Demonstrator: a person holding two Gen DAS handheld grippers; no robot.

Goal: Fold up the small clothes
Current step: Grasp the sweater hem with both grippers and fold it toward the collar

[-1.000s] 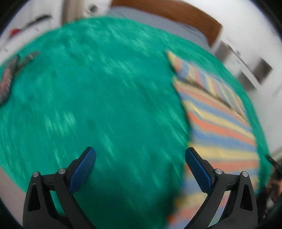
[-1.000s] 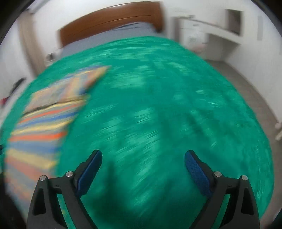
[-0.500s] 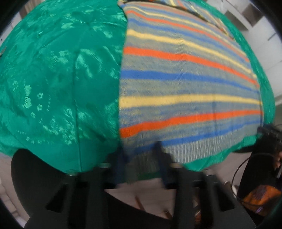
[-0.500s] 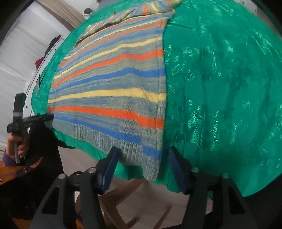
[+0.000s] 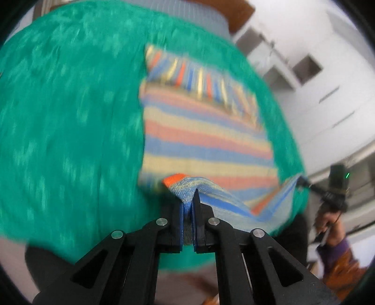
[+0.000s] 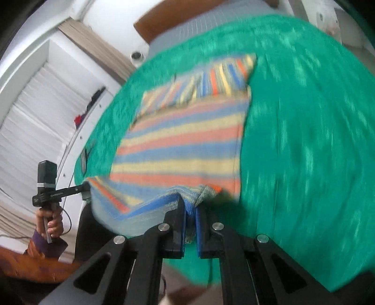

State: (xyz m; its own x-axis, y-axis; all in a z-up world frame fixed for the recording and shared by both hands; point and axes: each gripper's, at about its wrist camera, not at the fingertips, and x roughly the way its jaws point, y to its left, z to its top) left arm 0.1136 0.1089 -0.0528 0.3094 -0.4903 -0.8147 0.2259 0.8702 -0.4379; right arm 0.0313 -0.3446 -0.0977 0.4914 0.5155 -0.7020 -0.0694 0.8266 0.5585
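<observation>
A striped knit sweater (image 5: 201, 131) in blue, yellow and orange lies flat on a green bedspread (image 5: 70, 122), its sleeves folded across the far end. My left gripper (image 5: 187, 206) is shut on the near left hem corner and lifts it. My right gripper (image 6: 191, 208) is shut on the near right hem corner of the sweater (image 6: 182, 140). The hem edge hangs raised between the two grippers. Both views are blurred by motion.
The green bedspread (image 6: 304, 140) covers a bed with a wooden headboard (image 6: 168, 21) at the far end. White shelving (image 5: 304, 65) stands beside the bed. The other hand-held gripper shows at each view's edge (image 6: 49, 187).
Both grippers, open above the bed a second ago, came down to the near hem, shut on its corners, and now lift the hem off the bedspread.
</observation>
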